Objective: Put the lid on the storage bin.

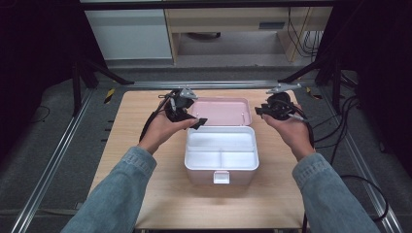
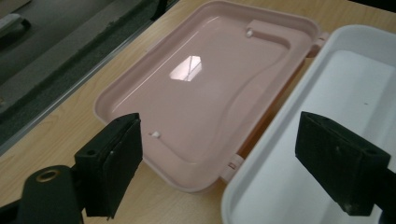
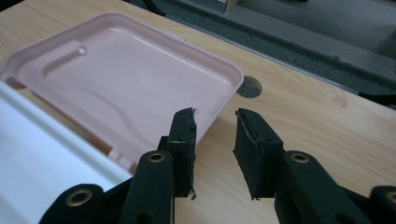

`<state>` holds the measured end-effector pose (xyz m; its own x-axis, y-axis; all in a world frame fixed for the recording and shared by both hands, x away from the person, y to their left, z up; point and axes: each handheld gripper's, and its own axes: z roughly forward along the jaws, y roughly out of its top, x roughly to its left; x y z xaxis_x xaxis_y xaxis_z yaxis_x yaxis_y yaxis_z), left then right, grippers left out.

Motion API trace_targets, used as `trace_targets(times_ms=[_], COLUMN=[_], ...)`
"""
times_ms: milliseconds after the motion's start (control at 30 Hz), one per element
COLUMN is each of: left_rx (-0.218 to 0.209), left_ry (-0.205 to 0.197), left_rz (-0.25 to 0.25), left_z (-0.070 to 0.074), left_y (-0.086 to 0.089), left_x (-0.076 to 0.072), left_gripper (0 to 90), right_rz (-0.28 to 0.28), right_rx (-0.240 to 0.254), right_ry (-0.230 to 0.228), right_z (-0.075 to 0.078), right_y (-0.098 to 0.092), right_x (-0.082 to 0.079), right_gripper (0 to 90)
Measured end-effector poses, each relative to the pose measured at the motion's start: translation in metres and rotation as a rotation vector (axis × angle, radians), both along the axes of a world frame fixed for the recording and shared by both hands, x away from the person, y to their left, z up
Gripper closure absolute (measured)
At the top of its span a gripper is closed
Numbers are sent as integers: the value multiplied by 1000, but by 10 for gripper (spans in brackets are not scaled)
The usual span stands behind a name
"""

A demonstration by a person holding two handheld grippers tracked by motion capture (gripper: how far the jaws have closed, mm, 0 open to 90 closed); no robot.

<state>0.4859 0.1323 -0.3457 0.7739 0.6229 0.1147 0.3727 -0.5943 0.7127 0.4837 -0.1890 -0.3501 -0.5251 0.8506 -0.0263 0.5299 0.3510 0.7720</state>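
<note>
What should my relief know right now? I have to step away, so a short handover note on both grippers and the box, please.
Left gripper: fingers wide open, nothing between them, held over the hinge edge where lid and box meet.
Right gripper: fingers a narrow gap apart, empty, above the table beside the lid's corner.
White box: near the middle of the table, open, its three compartments empty.
Pink lid: folded back flat behind the box.
Done: the box is open.
Left: nothing is in the box yet; neither gripper holds anything.

Soft overhead light, glare on pink lid (image 2: 196, 88)
</note>
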Motion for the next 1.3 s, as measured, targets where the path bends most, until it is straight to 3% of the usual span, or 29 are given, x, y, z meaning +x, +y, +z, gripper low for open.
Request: trace_targets(times_ms=[333,433,600,767,1000,1300], left_rx=[-32,-13,-35,-50,-59,-57], left_ry=[4,-7,-2,18,6,11], left_rz=[170,232,304,332,333,345], left_z=[-14,-18,-30,-41,-44,-52], left_y=[12,17,25,27,23,13], left_x=[36,48,63,73,76,82], left_gripper=[174,213,280,331,396,465], right_rz=[-23,-39,-52,-92,-111,-146], right_rx=[8,29,26,41,47,20], right_ry=[-7,2,25,37,63,104], right_z=[-5,-11,-27,-36,-42,-56], right_y=[15,19,26,28,26,32], right_x=[50,62,74,84,89,97], right_gripper=[678,678,670,635,623,620])
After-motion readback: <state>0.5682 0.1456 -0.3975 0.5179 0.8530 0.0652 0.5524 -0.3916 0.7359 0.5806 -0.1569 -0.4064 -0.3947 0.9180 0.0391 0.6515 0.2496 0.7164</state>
